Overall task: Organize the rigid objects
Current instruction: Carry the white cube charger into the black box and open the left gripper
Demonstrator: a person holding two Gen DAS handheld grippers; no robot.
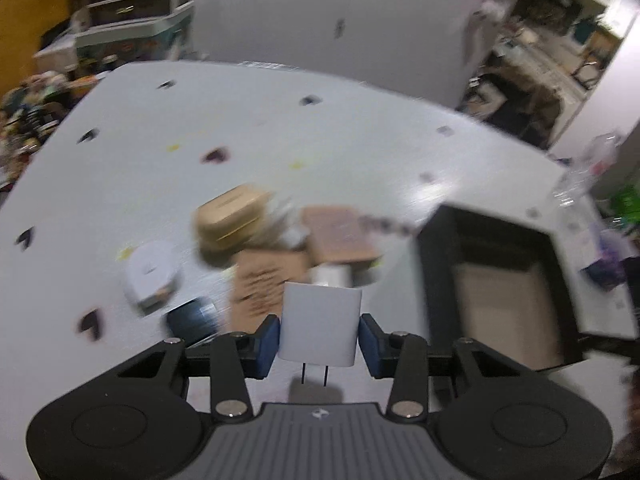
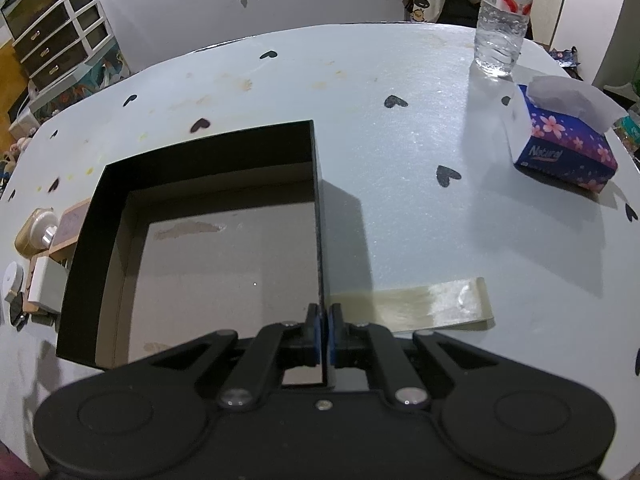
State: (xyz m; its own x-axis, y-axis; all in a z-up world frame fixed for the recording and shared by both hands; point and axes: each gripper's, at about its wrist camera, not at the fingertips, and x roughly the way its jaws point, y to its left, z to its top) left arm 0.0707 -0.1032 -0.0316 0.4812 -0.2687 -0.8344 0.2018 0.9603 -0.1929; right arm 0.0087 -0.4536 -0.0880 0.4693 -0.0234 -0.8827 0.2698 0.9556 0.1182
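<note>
My left gripper (image 1: pixel 319 330) is shut on a white plug adapter (image 1: pixel 320 322), prongs pointing toward the camera, held above the table. Beyond it lies a blurred pile: a tan case (image 1: pixel 230 216), brown cardboard pieces (image 1: pixel 268 284), a white round object (image 1: pixel 151 272) and a dark cylinder (image 1: pixel 192 316). The black open box (image 1: pixel 496 272) sits to the right, its floor bare. My right gripper (image 2: pixel 324 334) is shut on the right wall of the black box (image 2: pixel 320 220). The pile shows left of the box in the right wrist view (image 2: pixel 40 264).
A water bottle (image 2: pixel 500 20) and a blue tissue box (image 2: pixel 564 140) stand at the far right of the white heart-printed table (image 2: pixel 400 160). A strip of tape (image 2: pixel 432 304) lies right of the box. Drawers (image 2: pixel 56 36) stand behind the table.
</note>
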